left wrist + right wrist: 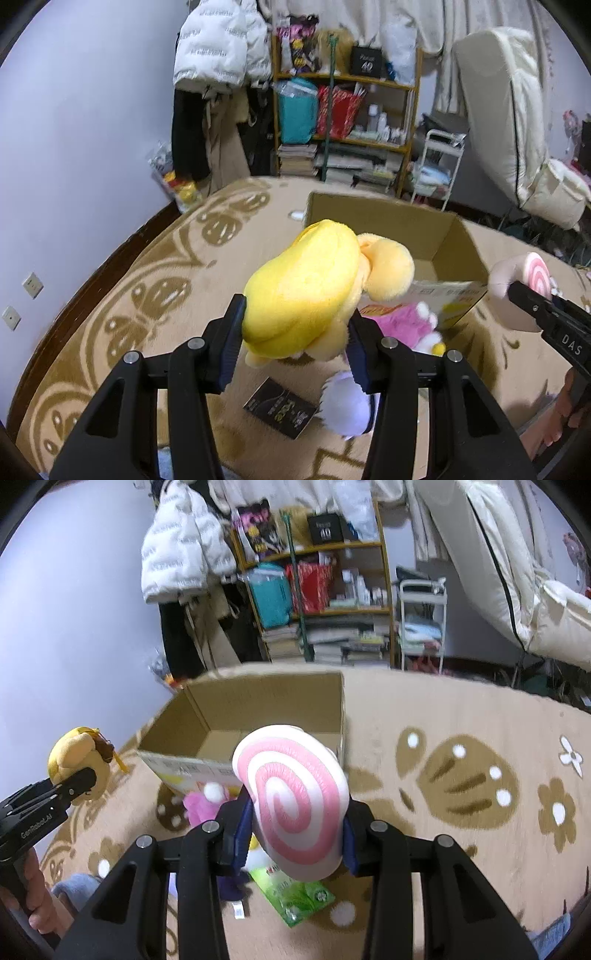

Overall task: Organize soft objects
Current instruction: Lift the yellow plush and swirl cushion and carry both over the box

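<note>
Two hand-held grippers, each carrying a soft toy above a patterned carpet [461,716], with an open cardboard box [266,701] ahead of them. The left gripper [295,332] is closed on a yellow plush toy [306,288]; its pads press the toy's sides, and the toy hangs clear of the floor in front of the box's near wall. The right gripper [295,830] is closed on a pink-and-white swirl cushion [295,797], also held in the air, just short of the box's near edge. In the left wrist view the right gripper and its cushion appear at the right margin, beside the box corner; in the right wrist view the left gripper and the yellow toy appear at the left margin.

Progress, as judged from these views: the visible part of the box floor is bare, so no toy appears to have been put away yet, though the near part of the interior is hidden. Both held toys seem bound for the box and remain to be carried over its rim and let go. Still on the carpet against the box's near wall lies a pink plush toy [399,321], with a white-and-purple plush toy [347,406] closer to the grippers. A dark flat packet [280,410] and a green packet [295,897] also lie there; whether they count as soft objects cannot be told.
</note>
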### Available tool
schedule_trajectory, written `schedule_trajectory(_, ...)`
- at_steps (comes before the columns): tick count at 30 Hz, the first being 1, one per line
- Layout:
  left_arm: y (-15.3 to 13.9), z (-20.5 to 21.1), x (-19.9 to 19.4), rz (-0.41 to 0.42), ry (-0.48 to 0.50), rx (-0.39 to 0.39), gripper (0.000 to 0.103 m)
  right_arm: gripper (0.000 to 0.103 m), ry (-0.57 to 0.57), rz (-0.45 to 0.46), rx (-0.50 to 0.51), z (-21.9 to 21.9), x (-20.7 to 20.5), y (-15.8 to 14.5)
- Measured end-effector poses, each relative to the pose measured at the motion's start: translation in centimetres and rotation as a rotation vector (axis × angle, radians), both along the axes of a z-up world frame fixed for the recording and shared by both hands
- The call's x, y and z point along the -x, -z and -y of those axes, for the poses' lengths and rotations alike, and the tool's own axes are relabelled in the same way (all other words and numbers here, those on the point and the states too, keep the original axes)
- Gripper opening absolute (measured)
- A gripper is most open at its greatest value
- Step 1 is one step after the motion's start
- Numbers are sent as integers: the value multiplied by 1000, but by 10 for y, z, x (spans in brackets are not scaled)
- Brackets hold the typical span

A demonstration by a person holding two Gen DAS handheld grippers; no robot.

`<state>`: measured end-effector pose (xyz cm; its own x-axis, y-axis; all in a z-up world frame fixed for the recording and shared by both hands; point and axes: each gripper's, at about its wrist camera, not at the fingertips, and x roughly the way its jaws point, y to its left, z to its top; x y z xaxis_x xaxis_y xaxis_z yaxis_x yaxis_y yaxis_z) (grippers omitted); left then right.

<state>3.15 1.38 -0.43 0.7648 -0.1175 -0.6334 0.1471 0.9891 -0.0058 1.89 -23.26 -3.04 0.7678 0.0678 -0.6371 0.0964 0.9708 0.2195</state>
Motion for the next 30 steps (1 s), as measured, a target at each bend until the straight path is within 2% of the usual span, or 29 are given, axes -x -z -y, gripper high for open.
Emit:
schedule_trajectory(8,-14,10,4,129,11,-32,49,42,-13,100,7,-5,3,-13)
schedule_trajectory(18,-46,13,-11,174,8,-18,49,42,-38,161,70,-9,-7,-42)
schedule_trajectory(21,-61,13,-12,247,-29,-22,49,42,-43,181,86,-7,-14,-53)
schedule_trajectory(25,-81,16,-15,311,-27,-15,49,42,-50,201,94,-6,-25,-63)
schedule_trajectory(30,-93,25,-34,320,3,-15,49,44,-63,229,109,-9,-43,-73)
